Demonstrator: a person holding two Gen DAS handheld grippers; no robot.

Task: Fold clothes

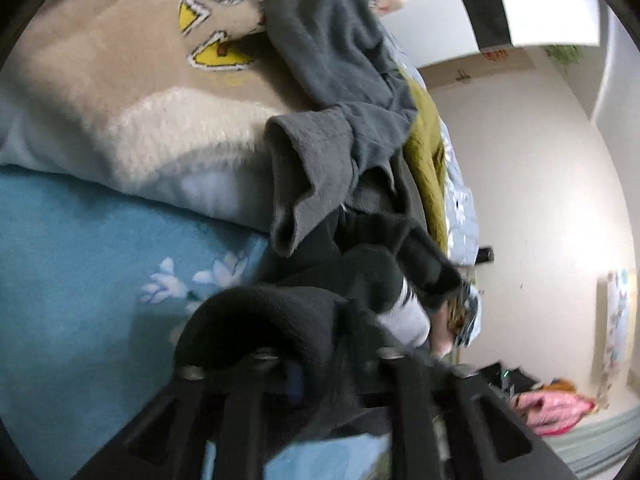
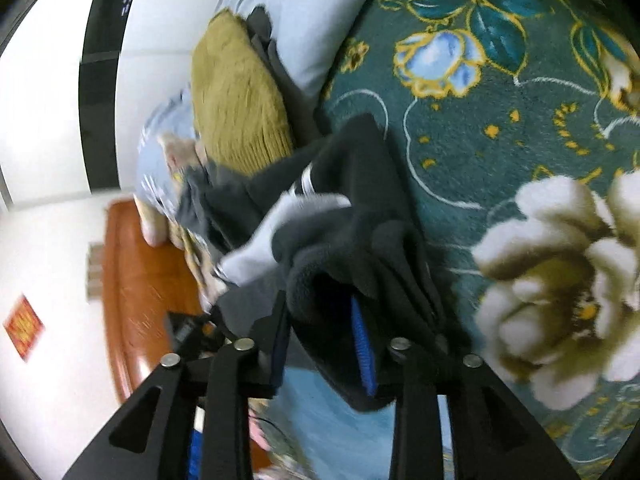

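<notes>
A black fleece garment (image 1: 280, 320) with white stripes is held up between both grippers above the bed. My left gripper (image 1: 320, 364) is shut on one bunched end of it. My right gripper (image 2: 324, 344) is shut on the other end (image 2: 352, 240), where a blue pad shows under the cloth. A white-grey sock or cuff (image 1: 404, 316) hangs in the folds and also shows in the right wrist view (image 2: 280, 232). A grey garment (image 1: 332, 92) lies draped on the bed beyond.
A beige plush blanket (image 1: 120, 100) and a blue floral blanket (image 1: 80, 280) lie under the left gripper. A teal floral blanket (image 2: 500, 120), an olive knit garment (image 2: 236, 104) and a pale blue pillow (image 2: 304, 20) lie by the right. A wooden bed frame (image 2: 140, 280) is at left.
</notes>
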